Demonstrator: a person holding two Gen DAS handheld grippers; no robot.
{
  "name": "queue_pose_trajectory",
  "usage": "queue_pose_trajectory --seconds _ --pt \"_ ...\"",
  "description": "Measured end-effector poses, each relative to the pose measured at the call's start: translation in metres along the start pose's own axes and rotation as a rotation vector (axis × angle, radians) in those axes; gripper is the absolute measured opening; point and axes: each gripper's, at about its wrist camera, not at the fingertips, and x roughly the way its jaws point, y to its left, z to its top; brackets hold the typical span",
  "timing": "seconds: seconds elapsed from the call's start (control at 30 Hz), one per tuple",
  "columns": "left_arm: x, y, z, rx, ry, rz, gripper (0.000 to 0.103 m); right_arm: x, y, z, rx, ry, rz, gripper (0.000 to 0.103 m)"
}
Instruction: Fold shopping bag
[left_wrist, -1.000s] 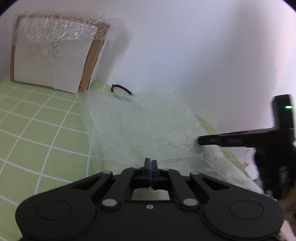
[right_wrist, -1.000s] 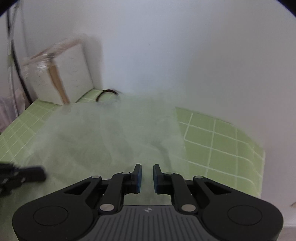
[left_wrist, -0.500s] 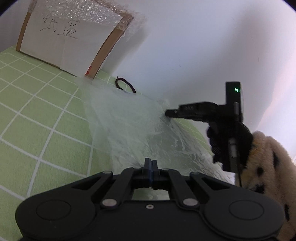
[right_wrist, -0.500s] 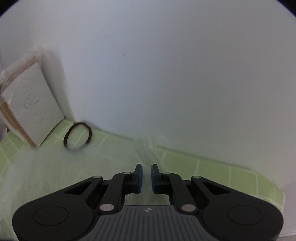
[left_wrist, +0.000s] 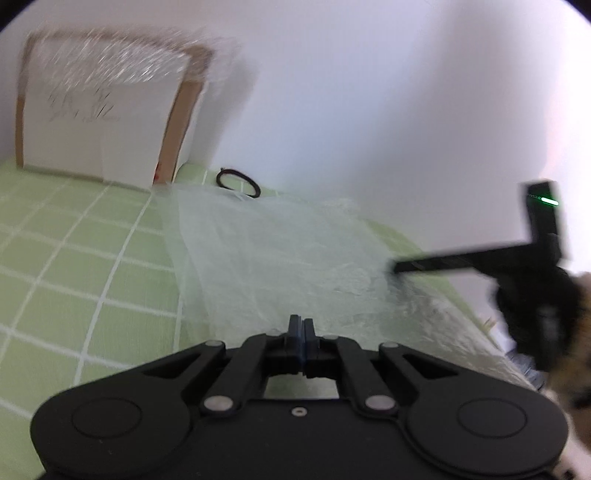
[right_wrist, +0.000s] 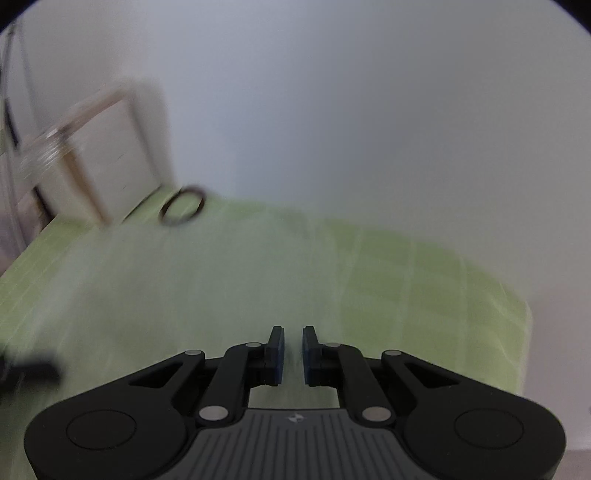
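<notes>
A thin translucent white shopping bag (left_wrist: 280, 258) lies spread on the green checked cloth (left_wrist: 74, 251). My left gripper (left_wrist: 301, 332) is shut at the bag's near edge; the frames do not show clearly whether film is pinched between its pads. My right gripper (right_wrist: 293, 347) is slightly open and empty above the bag (right_wrist: 221, 280), which is blurred in the right wrist view. The right gripper also shows in the left wrist view (left_wrist: 480, 262) at the bag's right side.
A cardboard box wrapped in bubble film (left_wrist: 99, 114) leans on the white wall at the back left. A black hair tie (left_wrist: 238, 182) lies by the bag's far edge; it also shows in the right wrist view (right_wrist: 183, 210). A spotted furry sleeve (left_wrist: 580, 332) is at the right.
The right gripper swung from the bag's far end back down over the bag, still slightly open. The left gripper stayed shut at the near edge while its view shifted.
</notes>
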Motion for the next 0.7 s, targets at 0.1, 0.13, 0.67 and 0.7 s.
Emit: queue_pose_trajectory --seconds 0.1,0.13,0.67,0.7 --pt "0.002 -0.003 0.003 0.034 0.010 0.019 0.002 -0.037 0.000 -0.036 0.014 0.019 0.000 0.010" --pt "0.003 -0.003 0.004 0.041 0.012 0.020 0.002 -0.047 0.002 -0.047 0.022 0.025 0.001 0.010" --pt "0.023 0.014 0.030 0.096 0.135 -0.071 0.002 -0.143 0.039 -0.158 -0.360 -0.072 -0.092 0.038" --pt "0.025 0.011 0.032 0.113 0.137 -0.061 0.002 -0.143 0.041 -0.163 -0.410 -0.077 -0.100 0.038"
